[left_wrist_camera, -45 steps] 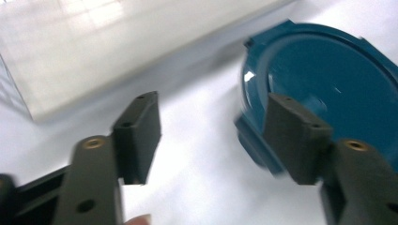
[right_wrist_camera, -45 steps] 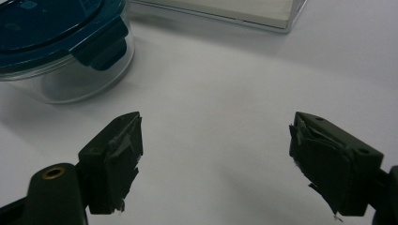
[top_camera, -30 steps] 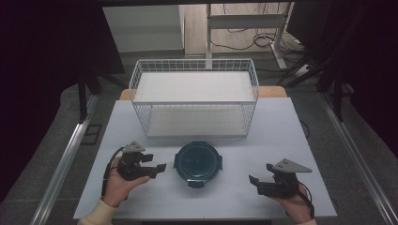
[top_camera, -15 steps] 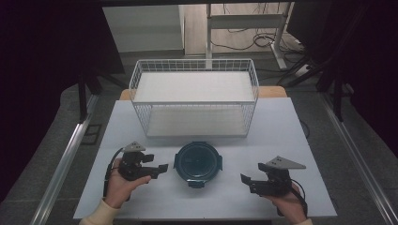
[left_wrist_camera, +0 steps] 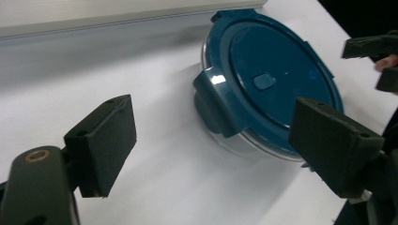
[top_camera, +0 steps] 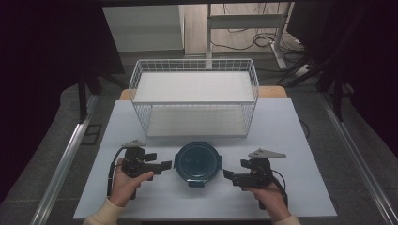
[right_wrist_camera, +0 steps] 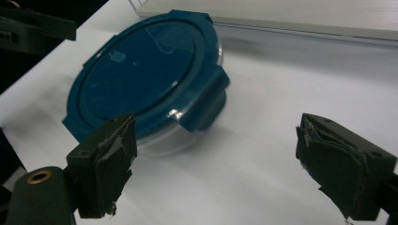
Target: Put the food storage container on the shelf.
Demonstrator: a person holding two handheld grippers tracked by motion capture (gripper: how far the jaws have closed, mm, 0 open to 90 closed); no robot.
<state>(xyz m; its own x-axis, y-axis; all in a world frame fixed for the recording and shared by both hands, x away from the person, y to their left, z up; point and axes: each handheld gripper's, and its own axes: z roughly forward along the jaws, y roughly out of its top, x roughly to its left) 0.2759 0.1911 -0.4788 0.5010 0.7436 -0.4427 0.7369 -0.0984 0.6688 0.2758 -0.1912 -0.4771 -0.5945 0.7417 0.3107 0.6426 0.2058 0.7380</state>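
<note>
No text, label, brand, number or sign can be read anywhere. On the round dark-blue plastic lid of the clear container (left_wrist_camera: 277, 75), faint embossed marks are seen, but they are too small to be deciphered.

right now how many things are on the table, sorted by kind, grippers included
round containers with a blue lid: 1
white wire baskets: 1
handheld grippers: 2, the left gripper and the right gripper, both open, one on each side of the container
total: 4
</note>
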